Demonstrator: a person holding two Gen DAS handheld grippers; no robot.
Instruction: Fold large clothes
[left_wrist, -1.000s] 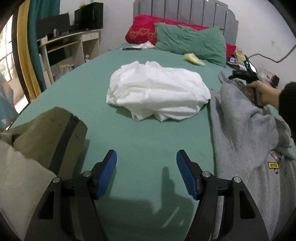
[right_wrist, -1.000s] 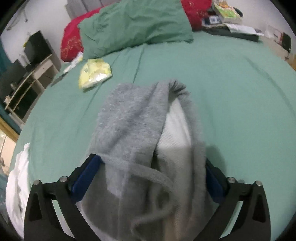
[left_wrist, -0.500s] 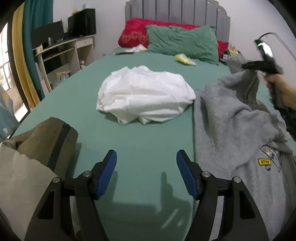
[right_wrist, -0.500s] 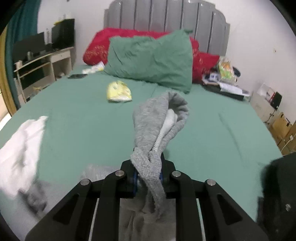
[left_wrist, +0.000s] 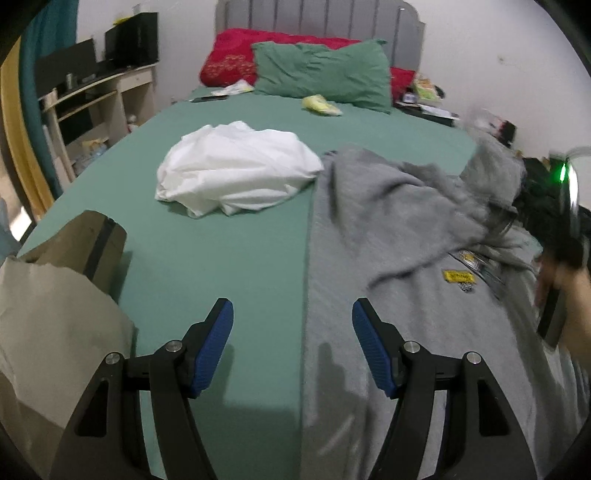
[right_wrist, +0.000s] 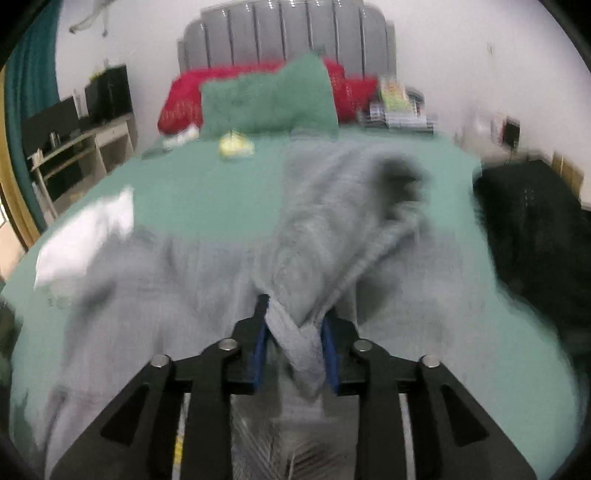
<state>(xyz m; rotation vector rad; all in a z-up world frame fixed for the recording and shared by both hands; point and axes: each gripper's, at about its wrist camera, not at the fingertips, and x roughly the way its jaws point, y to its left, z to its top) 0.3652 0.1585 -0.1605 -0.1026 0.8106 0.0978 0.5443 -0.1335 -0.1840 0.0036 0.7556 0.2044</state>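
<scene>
The right gripper (right_wrist: 295, 343) pinches a bunched fold of the grey hoodie (left_wrist: 399, 229), which sprawls on the bed (left_wrist: 240, 258) ahead of its fingers, while the left gripper (left_wrist: 291, 347) gapes empty astride the hem edge, so the thick wad may slip free.

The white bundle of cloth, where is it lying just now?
In the left wrist view the white bundle of cloth lies mid-bed on the green sheet, its right edge meeting the grey hoodie, with the green pillow beyond it.
</scene>
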